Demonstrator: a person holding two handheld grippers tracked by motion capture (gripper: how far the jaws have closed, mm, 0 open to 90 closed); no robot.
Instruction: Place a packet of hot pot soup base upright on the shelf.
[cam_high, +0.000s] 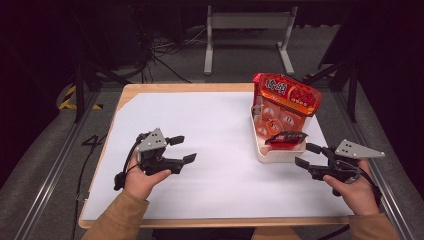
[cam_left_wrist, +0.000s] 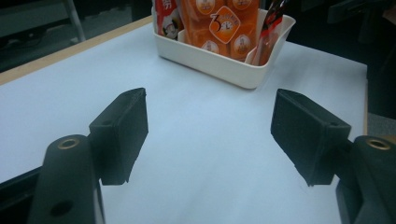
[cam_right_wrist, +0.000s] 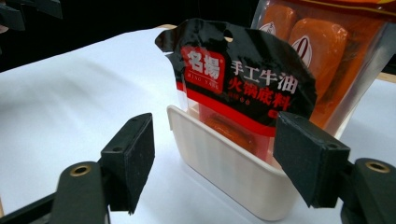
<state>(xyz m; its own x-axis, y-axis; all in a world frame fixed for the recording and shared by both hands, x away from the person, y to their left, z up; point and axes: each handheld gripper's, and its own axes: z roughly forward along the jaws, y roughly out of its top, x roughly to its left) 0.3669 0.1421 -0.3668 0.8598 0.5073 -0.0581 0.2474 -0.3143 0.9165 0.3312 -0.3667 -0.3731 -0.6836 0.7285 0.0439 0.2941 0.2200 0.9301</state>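
At the bin's (cam_right_wrist: 233, 172) near end, our right gripper (cam_right_wrist: 215, 158), jaws wide and empty, could crumple the black pouch (cam_right_wrist: 243, 79) by closing carelessly.

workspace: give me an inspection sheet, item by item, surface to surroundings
surface: white sheet over a wooden table, flat.
job's things: white bin at the right holds a large red-orange snack bag, standing, and a black-and-red sauce packet at its near end.
clutter: nothing seen.
grippers: left tool open over the bare sheet, holding nothing; right tool open just short of the bin's near end, its jaws either side of the packet in the right gripper view, not pressing it.
cables: a black cable loops from the left tool; more lie on the floor behind.
surroundings: dark room, grey frame legs beyond the table.
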